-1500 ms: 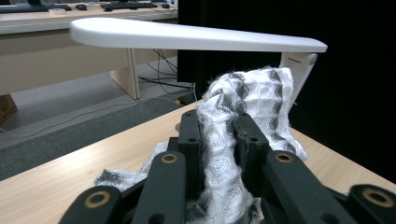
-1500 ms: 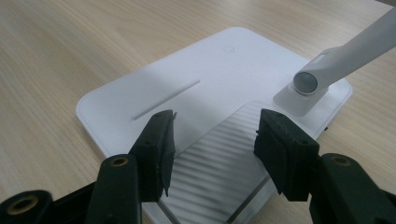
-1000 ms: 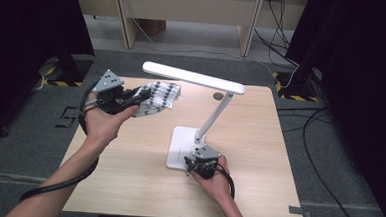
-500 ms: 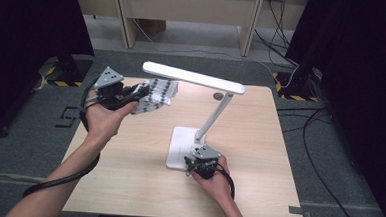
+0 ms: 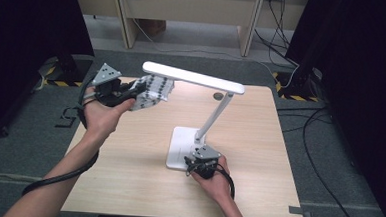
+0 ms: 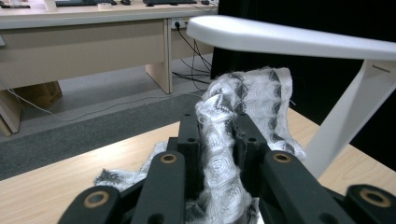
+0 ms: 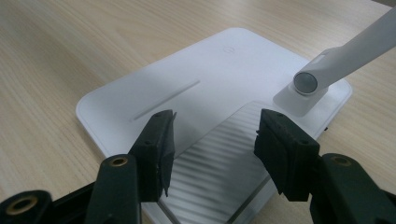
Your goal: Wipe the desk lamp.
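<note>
barely shifted since earlier: left gripper (image 5: 132, 91) clamps patterned cloth (image 5: 154, 91) just beside lamp head (image 5: 192, 78), near its free end; right gripper (image 7: 212, 140) gapes over lamp base (image 7: 205, 84).

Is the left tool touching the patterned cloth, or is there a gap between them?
Touching. In the left gripper view, the patterned cloth is pinched between the two black jaws of the left tool, with fabric bunched against both. The high view also shows it hanging from that tool.
</note>
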Demonstrator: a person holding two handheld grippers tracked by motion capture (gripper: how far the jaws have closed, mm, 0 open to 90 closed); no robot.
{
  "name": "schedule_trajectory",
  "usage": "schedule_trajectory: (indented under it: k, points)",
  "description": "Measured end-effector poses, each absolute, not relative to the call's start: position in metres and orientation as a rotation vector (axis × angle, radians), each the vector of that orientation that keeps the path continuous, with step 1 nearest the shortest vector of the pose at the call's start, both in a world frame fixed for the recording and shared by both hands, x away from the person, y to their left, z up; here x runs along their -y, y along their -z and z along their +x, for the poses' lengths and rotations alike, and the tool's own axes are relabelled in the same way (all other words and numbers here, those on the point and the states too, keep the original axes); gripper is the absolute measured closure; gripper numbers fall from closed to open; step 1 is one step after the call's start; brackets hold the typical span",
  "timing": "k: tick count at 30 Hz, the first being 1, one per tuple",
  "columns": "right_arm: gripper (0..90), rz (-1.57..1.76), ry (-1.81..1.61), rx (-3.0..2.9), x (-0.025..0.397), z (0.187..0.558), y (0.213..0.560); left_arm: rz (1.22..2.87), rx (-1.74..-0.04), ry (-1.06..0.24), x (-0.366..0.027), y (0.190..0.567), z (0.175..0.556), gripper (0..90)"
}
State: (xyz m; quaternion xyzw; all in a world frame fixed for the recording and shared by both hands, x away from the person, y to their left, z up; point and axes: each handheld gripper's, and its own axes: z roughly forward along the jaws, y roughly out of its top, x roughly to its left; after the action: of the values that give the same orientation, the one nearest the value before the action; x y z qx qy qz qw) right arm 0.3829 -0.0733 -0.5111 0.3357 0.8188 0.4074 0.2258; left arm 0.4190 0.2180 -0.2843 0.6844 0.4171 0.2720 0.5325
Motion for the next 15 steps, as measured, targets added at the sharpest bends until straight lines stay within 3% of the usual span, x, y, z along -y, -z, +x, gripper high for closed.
schedule_trajectory:
  k: [15]
  points:
    - [47.0,0.926,-1.122,-2.259,0.0734,0.3828,0.5110,1.547,-0.990,-0.673,-0.2216,0.2806,0.4160,75.9]
